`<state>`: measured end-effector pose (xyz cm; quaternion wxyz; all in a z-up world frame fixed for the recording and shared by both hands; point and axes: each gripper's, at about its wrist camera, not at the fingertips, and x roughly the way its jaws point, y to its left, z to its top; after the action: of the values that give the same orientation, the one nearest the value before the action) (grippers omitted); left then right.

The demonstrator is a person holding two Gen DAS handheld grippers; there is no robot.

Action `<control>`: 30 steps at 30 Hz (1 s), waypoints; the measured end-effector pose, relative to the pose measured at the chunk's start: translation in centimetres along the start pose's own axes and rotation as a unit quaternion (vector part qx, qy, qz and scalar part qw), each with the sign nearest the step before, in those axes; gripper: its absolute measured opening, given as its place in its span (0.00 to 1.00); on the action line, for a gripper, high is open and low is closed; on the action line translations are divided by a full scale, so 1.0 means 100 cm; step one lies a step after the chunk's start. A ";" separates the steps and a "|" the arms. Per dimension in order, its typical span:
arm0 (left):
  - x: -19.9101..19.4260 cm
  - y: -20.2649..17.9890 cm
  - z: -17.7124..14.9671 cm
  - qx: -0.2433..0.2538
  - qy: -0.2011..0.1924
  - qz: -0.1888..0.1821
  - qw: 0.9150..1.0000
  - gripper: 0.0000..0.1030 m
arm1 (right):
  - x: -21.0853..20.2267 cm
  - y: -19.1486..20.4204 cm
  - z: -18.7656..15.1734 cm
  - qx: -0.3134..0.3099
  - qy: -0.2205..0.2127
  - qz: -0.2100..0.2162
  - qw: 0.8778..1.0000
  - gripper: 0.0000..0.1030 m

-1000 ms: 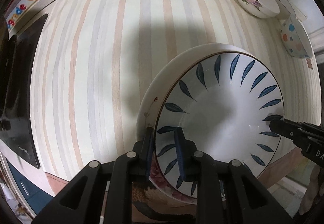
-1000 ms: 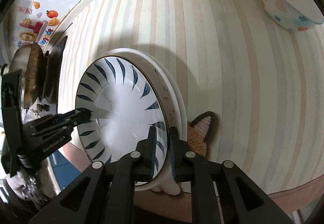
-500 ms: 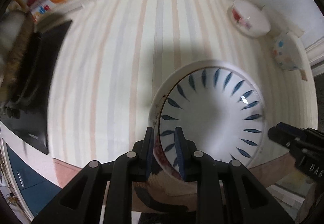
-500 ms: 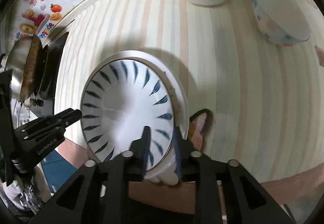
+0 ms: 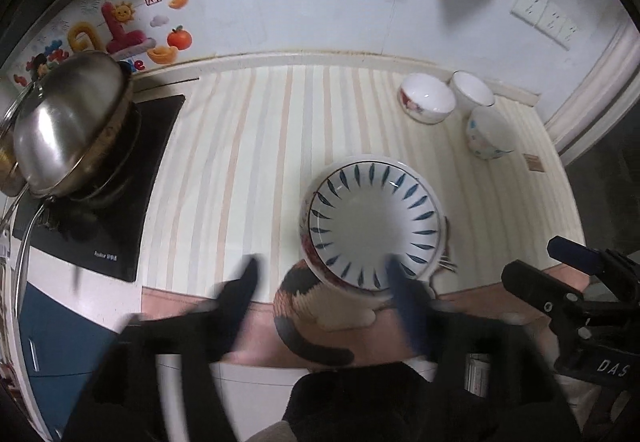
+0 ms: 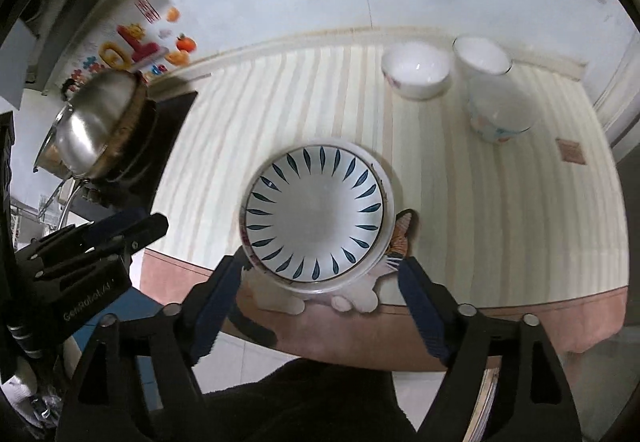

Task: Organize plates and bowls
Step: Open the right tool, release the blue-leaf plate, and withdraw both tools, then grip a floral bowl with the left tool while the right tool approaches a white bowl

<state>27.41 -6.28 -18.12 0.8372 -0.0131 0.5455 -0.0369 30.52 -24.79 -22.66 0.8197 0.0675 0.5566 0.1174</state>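
A white plate with blue leaf marks [image 5: 374, 228] [image 6: 314, 220] lies on top of a stack of plates on a cat-shaped mat [image 5: 304, 306] [image 6: 402, 232] at the near edge of the striped counter. My left gripper [image 5: 324, 282] is open and empty, pulled back in front of the stack. My right gripper [image 6: 320, 294] is open and empty, also just short of the stack. Three bowls stand at the far right: a flowered one [image 5: 427, 104] [image 6: 416, 76], a plain white one [image 5: 473, 93] [image 6: 482, 56] and a dotted one [image 5: 486, 138] [image 6: 502, 114].
A steel pot lid [image 5: 72, 130] [image 6: 98, 122] rests on a black induction hob [image 5: 108, 226] at the left. The striped counter cloth [image 5: 248, 162] ends at a pink front edge. Behind it is a white tiled wall with stickers [image 5: 120, 34]. Wall sockets [image 5: 546, 16] are at the upper right.
Both grippers have let go of the blue-leaf plate, opened wide and pulled back and up from the stack. The plate now lies flat on the stack.
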 end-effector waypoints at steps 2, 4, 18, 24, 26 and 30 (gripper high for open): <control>-0.014 -0.001 -0.008 -0.004 -0.015 -0.001 1.000 0.84 | -0.021 0.003 -0.008 0.002 -0.016 0.001 1.000 0.87; -0.024 -0.002 -0.015 -0.004 -0.025 -0.002 1.000 0.86 | -0.038 0.006 -0.015 0.001 -0.033 -0.006 0.999 0.88; -0.080 -0.017 -0.049 0.009 -0.073 -0.006 0.997 0.96 | -0.116 0.012 -0.059 0.011 -0.099 -0.026 0.995 0.94; -0.079 -0.020 -0.038 0.000 -0.083 -0.018 0.996 0.96 | -0.117 0.003 -0.059 0.018 -0.098 -0.007 0.995 0.95; -0.073 -0.025 -0.026 0.002 -0.084 -0.012 0.996 0.96 | -0.112 -0.008 -0.051 0.029 -0.096 0.011 0.995 0.95; -0.052 -0.037 0.009 0.001 -0.091 -0.007 0.996 0.96 | -0.096 -0.040 -0.020 0.056 -0.098 0.049 0.992 0.95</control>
<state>26.01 -9.55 -12.80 0.8831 -0.0191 0.4668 -0.0422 25.76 -31.29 -15.76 0.8587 0.1516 0.4749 0.1190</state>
